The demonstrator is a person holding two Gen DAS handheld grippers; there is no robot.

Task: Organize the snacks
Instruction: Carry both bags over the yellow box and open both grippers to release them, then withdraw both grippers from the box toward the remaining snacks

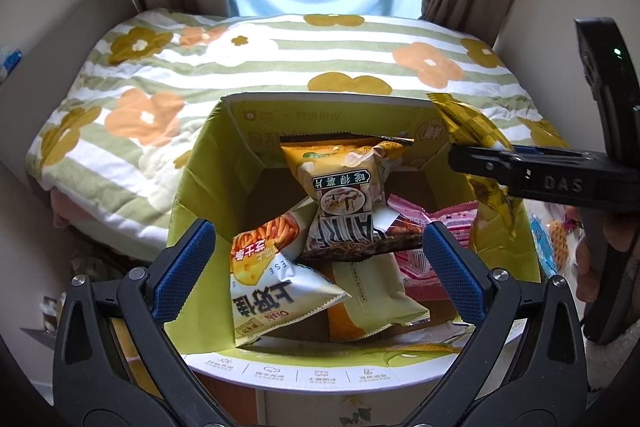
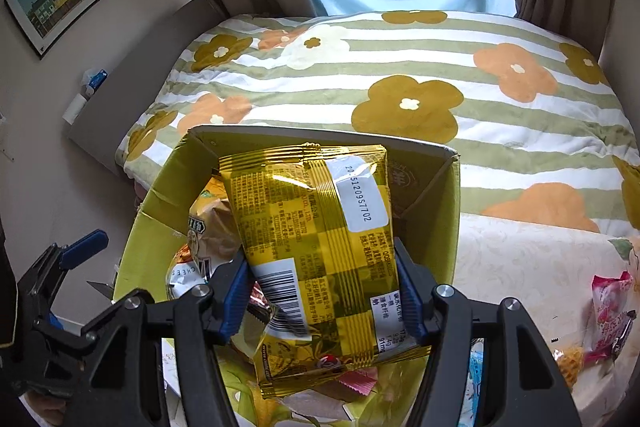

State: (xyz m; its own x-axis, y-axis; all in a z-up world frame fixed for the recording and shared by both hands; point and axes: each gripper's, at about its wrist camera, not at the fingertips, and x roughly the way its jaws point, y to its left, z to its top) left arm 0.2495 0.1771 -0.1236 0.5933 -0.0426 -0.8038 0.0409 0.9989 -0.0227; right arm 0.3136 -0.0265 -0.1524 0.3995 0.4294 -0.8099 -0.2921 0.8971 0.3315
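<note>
Blue pads of the left tool (image 1: 320, 267) are standing wide apart over the near half of the box (image 1: 188, 183), gripping nothing; the packets below are lying clear of both pads. To its right, the right tool (image 2: 322, 293) is pinching the gold packet (image 2: 316, 227) across its lower half and holding it above the right side of the box, top edge pointing toward the far wall.

By my reading, the step in hand is dropping this gold packet in. To do it well, the right tool should be lowering until the packet is sitting below the rim, aiming for the emptier right side, then letting go; the left tool should be keeping out of the way.

Inside the box, from left: a cheese-stick bag (image 1: 272, 287) is leaning at the near left, a yellow-and-brown chip bag (image 1: 344, 195) is standing on end in the middle, a pale flat packet (image 1: 380, 295) is lying under it, and a pink packet (image 1: 448, 227) is lying at the right. More snacks (image 2: 608, 315) are waiting on the counter (image 2: 520, 259), right of the box. Beyond lies the bed (image 1: 280, 59).
</note>
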